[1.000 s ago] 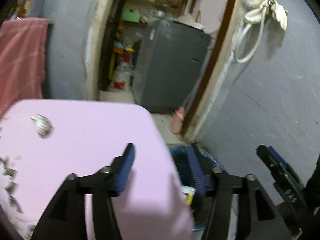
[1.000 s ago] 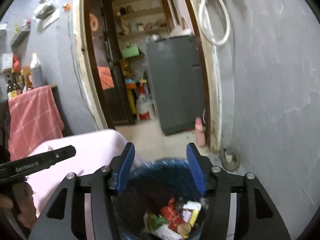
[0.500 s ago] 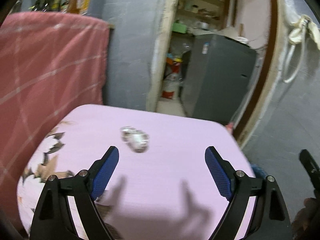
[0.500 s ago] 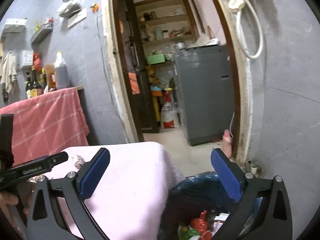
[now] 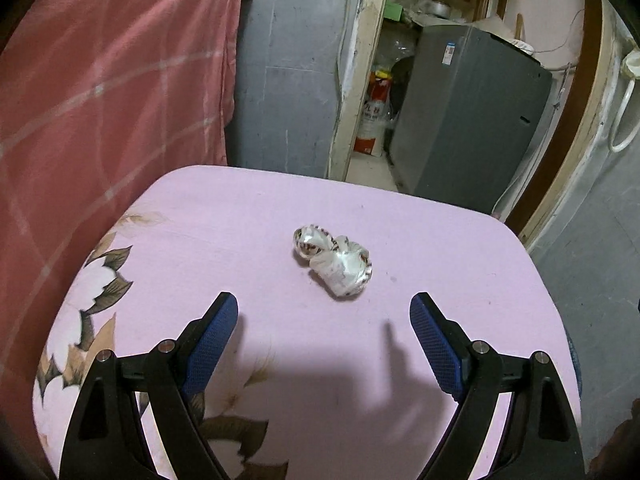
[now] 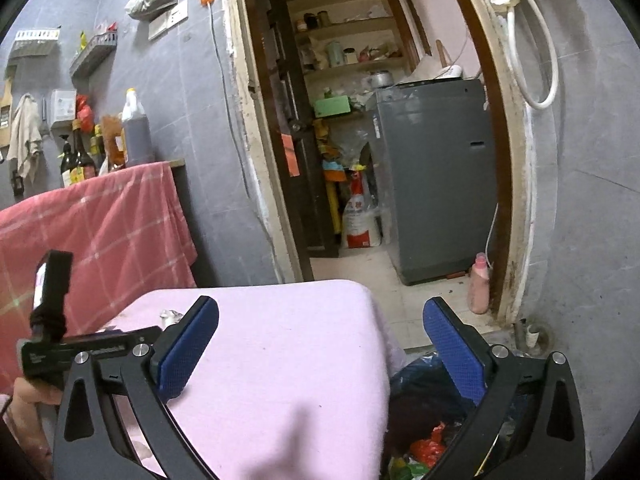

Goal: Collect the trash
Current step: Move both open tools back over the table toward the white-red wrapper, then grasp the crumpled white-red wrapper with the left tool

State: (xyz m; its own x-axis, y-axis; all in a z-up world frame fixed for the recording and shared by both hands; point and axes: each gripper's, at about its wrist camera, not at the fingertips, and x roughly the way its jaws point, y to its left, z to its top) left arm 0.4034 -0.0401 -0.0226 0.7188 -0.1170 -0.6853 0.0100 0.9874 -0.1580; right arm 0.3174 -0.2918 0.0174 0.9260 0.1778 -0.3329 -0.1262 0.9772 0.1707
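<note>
A crumpled silvery wrapper (image 5: 334,264) lies near the middle of the pink cloth-covered table (image 5: 460,264). My left gripper (image 5: 324,328) is open and empty, just short of the wrapper and above the table. The wrapper also shows small in the right wrist view (image 6: 170,316), partly hidden behind the left gripper's body. My right gripper (image 6: 320,340) is open and empty over the table's right edge (image 6: 372,320). A bin with a dark blue bag (image 6: 424,384) holds several pieces of trash (image 6: 426,446) below the right finger.
A red checked cloth (image 5: 100,92) hangs at the table's left. A doorway behind leads to a grey appliance (image 6: 436,176) and sacks on the floor. A pink bottle (image 6: 479,288) stands by the door frame. Grey wall on the right.
My left gripper swung left from the bin to the table, opened wide and came up to the wrapper. My right gripper opened wide and rose above the bin.
</note>
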